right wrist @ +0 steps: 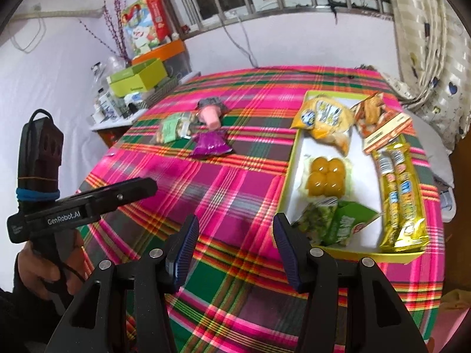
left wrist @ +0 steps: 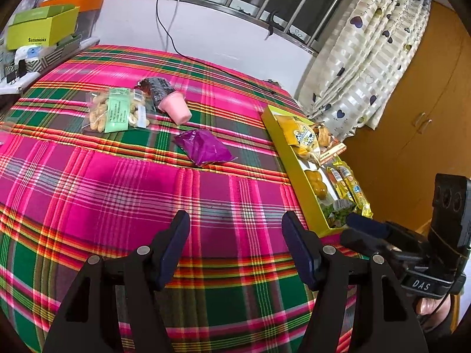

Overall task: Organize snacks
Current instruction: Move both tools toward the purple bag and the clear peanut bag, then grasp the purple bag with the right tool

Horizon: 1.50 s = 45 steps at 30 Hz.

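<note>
The left black two-finger tongs (left wrist: 235, 247) gape wide with nothing between them, angled downward. The right black tongs (right wrist: 234, 250) likewise stand apart and empty, each gripped by a hand (right wrist: 38, 273).

Yellow tray (right wrist: 287, 173) w/ snacks; purple packet (right wrist: 210, 144), pink cup (right wrist: 212, 117), peanut bag (right wrist: 173, 129) on cloth.

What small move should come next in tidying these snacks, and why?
Probably reach the left tongs, open and empty, toward the purple packet: it is the nearest loose snack on the plaid cloth, outside the yellow tray.
</note>
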{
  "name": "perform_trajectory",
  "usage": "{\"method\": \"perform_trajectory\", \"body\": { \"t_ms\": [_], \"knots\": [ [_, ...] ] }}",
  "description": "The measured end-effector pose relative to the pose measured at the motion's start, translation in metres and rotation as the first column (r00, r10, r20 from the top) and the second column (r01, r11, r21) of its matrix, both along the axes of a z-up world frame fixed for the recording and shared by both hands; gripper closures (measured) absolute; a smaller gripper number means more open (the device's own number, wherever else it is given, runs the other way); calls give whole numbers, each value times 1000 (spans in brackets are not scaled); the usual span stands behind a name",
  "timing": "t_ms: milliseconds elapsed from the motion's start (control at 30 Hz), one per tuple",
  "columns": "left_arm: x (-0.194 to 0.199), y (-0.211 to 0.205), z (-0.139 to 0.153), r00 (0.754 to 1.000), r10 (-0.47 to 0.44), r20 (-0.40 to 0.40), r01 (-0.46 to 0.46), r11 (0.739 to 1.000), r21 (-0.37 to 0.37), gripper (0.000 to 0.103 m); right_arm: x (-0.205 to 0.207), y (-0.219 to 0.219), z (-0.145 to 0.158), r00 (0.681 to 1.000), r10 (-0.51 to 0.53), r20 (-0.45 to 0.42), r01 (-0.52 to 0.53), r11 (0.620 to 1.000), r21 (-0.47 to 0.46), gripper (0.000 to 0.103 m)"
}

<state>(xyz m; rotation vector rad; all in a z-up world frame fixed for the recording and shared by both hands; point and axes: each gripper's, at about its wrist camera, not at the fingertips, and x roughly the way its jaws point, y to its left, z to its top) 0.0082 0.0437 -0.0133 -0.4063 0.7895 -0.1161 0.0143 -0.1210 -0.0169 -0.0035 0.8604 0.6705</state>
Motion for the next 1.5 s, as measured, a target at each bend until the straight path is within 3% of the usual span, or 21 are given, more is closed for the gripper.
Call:
{"method": "perform_trajectory", "body": {
  "t_ms": [333, 700, 1267, 1500],
  "knots": [
    [-3, 21, -7, 999, 37, -6, -37, 999, -13, 37, 11, 24, -6, 999, 18, -38, -19, 999, -36, 51],
    [-10, 58, -19, 994, 107, -22, -108, 993, -45, 37, 47, 80, -18, 996, 59, -63, -66, 992, -103, 51],
    [-17, 98, -32, 983, 181, -33, -184, 979, -90, 37, 107, 152, -19, 992, 126, 1, -123, 966, -227, 42],
    [-16, 104, -31, 982, 187, -33, -190, 978, -88, 37, 127, 172, -37, 992, 121, -43, -128, 952, -276, 42]
  ]
}}
